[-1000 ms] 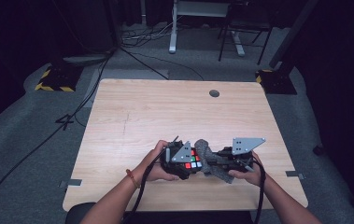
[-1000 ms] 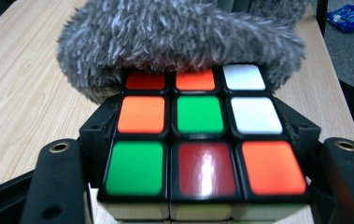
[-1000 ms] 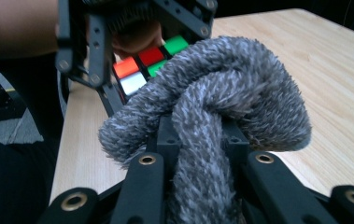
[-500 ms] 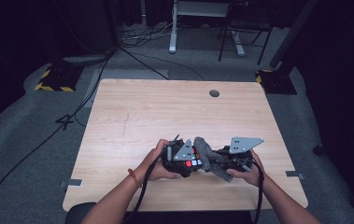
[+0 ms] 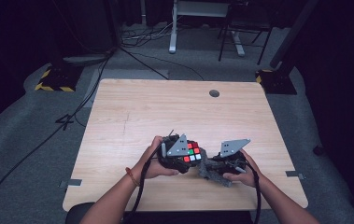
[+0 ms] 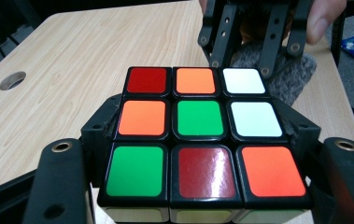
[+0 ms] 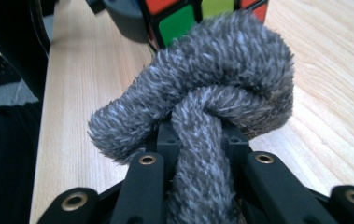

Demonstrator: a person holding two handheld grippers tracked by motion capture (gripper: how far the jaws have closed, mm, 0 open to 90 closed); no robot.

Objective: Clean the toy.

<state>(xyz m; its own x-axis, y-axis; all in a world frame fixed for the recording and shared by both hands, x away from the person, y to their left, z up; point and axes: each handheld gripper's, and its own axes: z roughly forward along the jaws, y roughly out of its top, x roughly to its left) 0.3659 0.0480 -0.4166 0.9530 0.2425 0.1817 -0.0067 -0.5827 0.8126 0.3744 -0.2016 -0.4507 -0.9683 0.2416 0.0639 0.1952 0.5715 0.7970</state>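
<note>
High view: near the front edge of the table (image 5: 174, 112), the person's two hands hold their tongs close together, the left tongs (image 5: 180, 158) carrying a puzzle cube (image 5: 192, 151) and the right tongs (image 5: 216, 168) carrying a grey fuzzy cloth (image 5: 207, 169).

The relation that matters is cube to cloth. The cloth lies just to the right of the cube, touching or almost touching its side, and the two tongs point roughly toward each other along the table's width. In the right gripper view the cloth (image 7: 198, 98) bulges straight ahead of the tongs, with the cube (image 7: 184, 18) right behind it, so a wipe, as I judge it, needs only a short push forward or a small turn of the cube.

The left tongs are clamped on the cube: in the left gripper view the black jaws press its two opposite sides, while the far tongs and the cloth (image 6: 286, 79) sit at its far right corner. The right tongs are clamped on the cloth, which is looped into a thick wad (its tail runs down between the jaws).

The cube (image 6: 202, 135) is scrambled: its top face shows dark red, orange, white, green and bright red stickers, glossy, in a black frame. It is held off the table, top face roughly level.
</note>
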